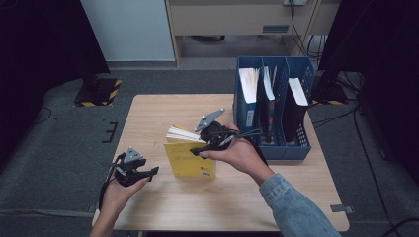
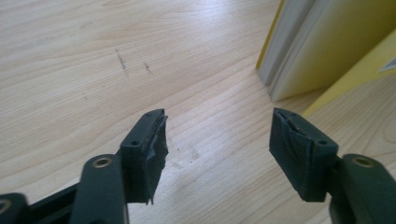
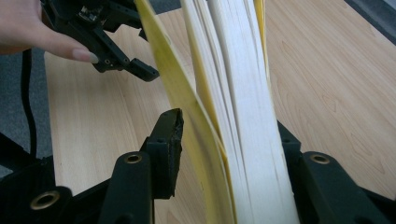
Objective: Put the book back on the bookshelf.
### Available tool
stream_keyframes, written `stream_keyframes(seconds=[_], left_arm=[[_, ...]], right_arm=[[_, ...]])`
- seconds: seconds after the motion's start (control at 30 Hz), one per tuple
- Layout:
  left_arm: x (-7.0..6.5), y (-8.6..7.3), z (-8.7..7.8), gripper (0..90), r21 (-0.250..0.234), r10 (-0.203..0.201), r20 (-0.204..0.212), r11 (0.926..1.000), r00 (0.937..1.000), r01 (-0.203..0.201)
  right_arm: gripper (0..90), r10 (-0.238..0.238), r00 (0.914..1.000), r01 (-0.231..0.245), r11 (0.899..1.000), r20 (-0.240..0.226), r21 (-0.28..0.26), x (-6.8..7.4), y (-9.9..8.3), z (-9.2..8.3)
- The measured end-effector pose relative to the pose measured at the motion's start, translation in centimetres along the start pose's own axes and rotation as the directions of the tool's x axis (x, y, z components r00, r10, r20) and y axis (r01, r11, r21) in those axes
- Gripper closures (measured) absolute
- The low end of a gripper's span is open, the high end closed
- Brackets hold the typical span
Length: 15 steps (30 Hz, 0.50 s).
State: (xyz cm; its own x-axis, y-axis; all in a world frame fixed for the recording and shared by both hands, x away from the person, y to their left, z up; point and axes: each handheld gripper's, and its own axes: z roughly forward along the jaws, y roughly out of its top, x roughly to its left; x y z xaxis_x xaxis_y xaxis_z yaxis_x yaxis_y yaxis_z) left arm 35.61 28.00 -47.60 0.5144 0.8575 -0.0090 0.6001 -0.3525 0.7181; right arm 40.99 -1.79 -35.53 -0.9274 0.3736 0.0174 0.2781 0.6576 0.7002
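A yellow book (image 1: 190, 160) stands on its lower edge near the middle of the wooden table (image 1: 148, 113), its white pages fanned at the top. My right gripper (image 1: 197, 149) reaches it from the right and is shut on the book (image 3: 238, 93): the pages and yellow cover fill the gap of the right gripper (image 3: 229, 126), and the far pad is hidden behind them. My left gripper (image 1: 151, 173) sits low over the table just left of the book. The left gripper (image 2: 217, 140) is open over bare wood, with the book's corner (image 2: 317, 51) ahead to the right.
A blue file holder (image 1: 301, 143) with several upright books and folders stands at the table's back right, close behind my right hand. The left gripper (image 3: 140, 70) and a fingertip appear beyond the book in the right gripper view. Bare wood lies left and front.
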Motion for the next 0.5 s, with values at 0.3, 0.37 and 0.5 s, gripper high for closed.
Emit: stream_keyframes(seconds=[0.3,0.37,0.5], left_arm=[[-0.36,-0.18,0.44,18.1,0.02,-0.001,-0.034,0.9998,0.9994,0.002],[-0.34,-0.19,0.54,16.3,0.025,-0.001,-0.034,0.9997,0.9994,0.002],[-0.52,-0.29,0.73,15.7,0.046,0.012,-0.03,0.9989,0.9995,-0.01]], right_arm=[[57.3,0.021,0.9994,-0.021,1.0,-0.028,0.01,-0.46,0.1,0.49],[57.4,0.023,0.9993,-0.022,1.0,-0.03,0.011,-0.52,0.12,0.63],[58.9,0.025,0.9992,-0.024,1.0,-0.031,0.02,-0.61,0.17,0.91]])
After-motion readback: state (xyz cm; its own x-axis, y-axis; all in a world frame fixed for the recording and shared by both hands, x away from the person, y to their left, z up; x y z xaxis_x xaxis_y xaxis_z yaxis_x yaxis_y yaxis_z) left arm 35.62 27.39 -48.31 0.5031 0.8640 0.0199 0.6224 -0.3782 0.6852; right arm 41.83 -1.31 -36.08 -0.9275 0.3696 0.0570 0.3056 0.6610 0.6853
